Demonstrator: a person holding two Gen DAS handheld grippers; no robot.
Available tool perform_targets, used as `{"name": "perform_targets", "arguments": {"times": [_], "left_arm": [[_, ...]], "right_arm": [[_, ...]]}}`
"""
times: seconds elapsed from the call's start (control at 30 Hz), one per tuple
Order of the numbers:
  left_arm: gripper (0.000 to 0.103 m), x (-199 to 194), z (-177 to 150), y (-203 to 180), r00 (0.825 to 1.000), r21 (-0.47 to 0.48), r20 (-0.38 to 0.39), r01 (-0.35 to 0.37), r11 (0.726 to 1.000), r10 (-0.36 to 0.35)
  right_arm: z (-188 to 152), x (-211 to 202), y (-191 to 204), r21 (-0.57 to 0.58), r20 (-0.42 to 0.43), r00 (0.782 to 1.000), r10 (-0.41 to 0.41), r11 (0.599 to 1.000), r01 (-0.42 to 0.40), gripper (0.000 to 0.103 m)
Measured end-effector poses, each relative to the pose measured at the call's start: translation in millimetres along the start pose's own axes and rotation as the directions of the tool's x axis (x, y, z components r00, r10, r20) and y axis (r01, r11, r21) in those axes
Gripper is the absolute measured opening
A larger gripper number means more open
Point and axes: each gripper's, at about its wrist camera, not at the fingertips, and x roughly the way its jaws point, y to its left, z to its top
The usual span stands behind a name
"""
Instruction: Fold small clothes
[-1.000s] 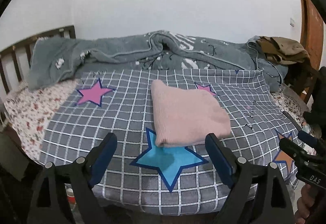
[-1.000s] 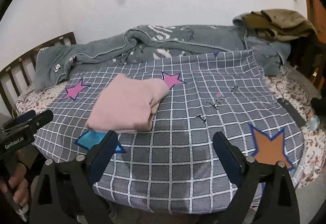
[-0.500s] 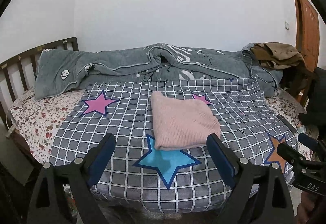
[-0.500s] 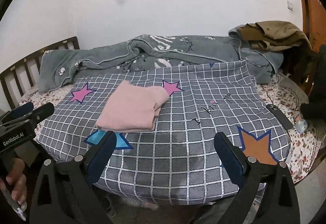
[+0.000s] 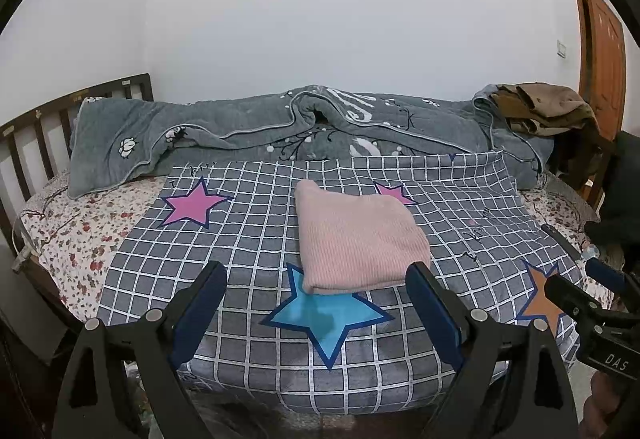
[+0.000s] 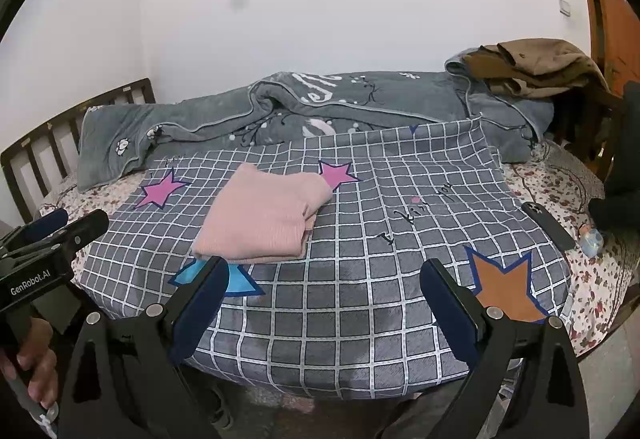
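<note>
One bed (image 5: 84, 239) fills both views, its grey checked cover (image 5: 248, 239) spread flat in front of a rumpled grey quilt (image 5: 248, 127). On the cover lies a folded pink garment (image 5: 356, 239), its near edge overlapping a blue star (image 5: 328, 315). Both the left gripper (image 5: 316, 309) and right gripper (image 6: 324, 303) hang short of the bed, jaws wide apart and empty.

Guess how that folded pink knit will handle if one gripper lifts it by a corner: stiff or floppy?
Probably floppy: the pink knit garment is soft ribbed fabric, so a corner lift would likely let the layers droop and unfold. Likely light, since it hardly dents the checked sheet. Pushed, it may bunch up rather than slide, cloth against cloth.
</note>
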Motion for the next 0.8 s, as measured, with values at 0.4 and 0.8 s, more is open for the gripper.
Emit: {"name": "perform_targets", "arguments": {"times": [0.4,0.8], "left_arm": [[0.091,1.3,-1.5,0.7,1.000,-0.002,-0.007,0.006,1.000,-0.006],[0.091,2.0,-2.8,-1.1,1.000,-0.002,-0.010,0.006,1.000,-0.006]], "right_arm": [[0.8,-2.5,0.8,0.001,0.007,1.000,0.001,1.000,-0.001,0.095],[0.7,-3.6,1.4,0.004,0.008,1.000,0.003,1.000,-0.003,0.095]]}}
